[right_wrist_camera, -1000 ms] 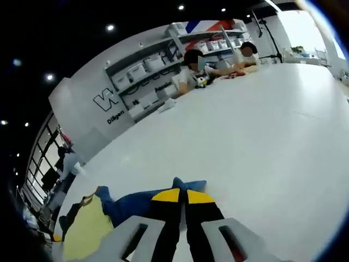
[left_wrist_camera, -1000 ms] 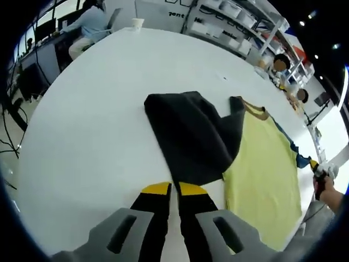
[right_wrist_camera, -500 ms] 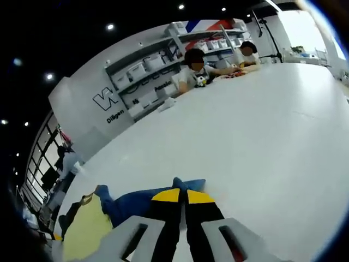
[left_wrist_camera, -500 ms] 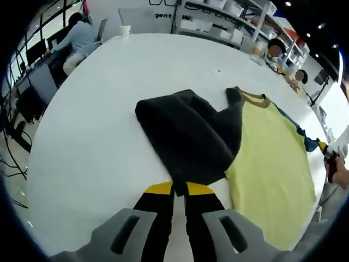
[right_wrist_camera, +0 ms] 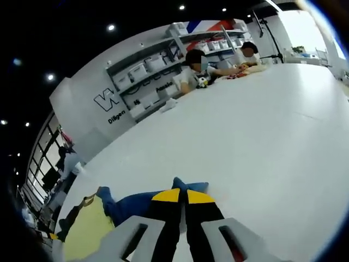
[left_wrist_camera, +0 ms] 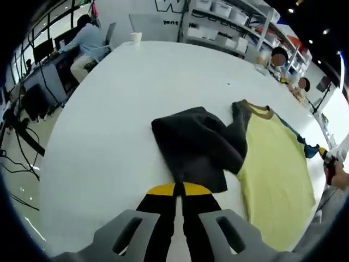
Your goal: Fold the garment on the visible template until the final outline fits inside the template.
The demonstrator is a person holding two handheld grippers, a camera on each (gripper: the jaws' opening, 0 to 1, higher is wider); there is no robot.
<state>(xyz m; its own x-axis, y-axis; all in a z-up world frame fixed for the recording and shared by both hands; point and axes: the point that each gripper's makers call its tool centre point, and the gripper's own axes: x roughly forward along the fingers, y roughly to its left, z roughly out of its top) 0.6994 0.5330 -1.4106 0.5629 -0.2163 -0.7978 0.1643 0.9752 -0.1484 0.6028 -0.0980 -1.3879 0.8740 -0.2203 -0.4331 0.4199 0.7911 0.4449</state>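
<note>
A yellow shirt [left_wrist_camera: 272, 174] with a brown collar lies flat on the white table [left_wrist_camera: 109, 109]. Its dark grey sleeve [left_wrist_camera: 196, 147] is bunched and folded across beside the yellow body. My left gripper [left_wrist_camera: 179, 189] is shut on the near edge of that grey sleeve. In the right gripper view, the blue sleeve [right_wrist_camera: 136, 204] lies on the table beside the yellow shirt [right_wrist_camera: 87, 229], and my right gripper [right_wrist_camera: 182, 194] is shut on the blue sleeve's end. The right gripper [left_wrist_camera: 327, 158] also shows at the left gripper view's right edge, with a person's hand.
A paper cup [left_wrist_camera: 136, 37] stands at the table's far edge. A person sits at a desk [left_wrist_camera: 87, 38] beyond the table. Two people [right_wrist_camera: 218, 60] sit at the far side near shelves with boxes [right_wrist_camera: 147, 71]. Cables hang by the table's left edge [left_wrist_camera: 22, 131].
My left gripper has drawn the grey sleeve back toward me, and the cloth bunches more. The right gripper view is nearly unchanged.
</note>
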